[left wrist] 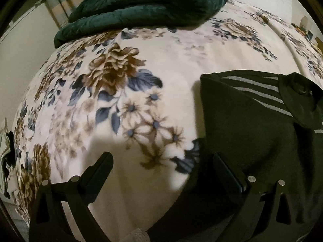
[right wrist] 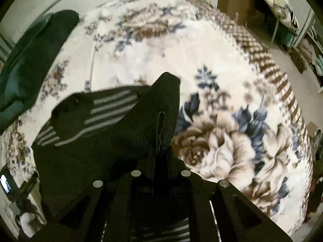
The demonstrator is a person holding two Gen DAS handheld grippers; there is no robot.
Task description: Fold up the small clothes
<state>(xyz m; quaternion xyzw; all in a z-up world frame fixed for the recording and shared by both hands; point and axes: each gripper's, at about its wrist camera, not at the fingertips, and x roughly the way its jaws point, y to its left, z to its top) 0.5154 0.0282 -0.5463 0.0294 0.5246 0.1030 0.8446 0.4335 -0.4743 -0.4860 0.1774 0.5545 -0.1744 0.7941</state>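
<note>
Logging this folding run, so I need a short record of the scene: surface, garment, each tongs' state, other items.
surface: floral blanket
garment: black garment with grey stripes, lying on the blanket, a part lifted
left tongs: open, one finger over the garment's edge, nothing gripped
right tongs: shut on a raised fold of the garment
other items: dark green quilted cover at the blanket's far edge

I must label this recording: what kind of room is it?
Probably a bedroom: a bed under a floral blanket, a folded green quilt on it, and shelves of bedding beside.
</note>
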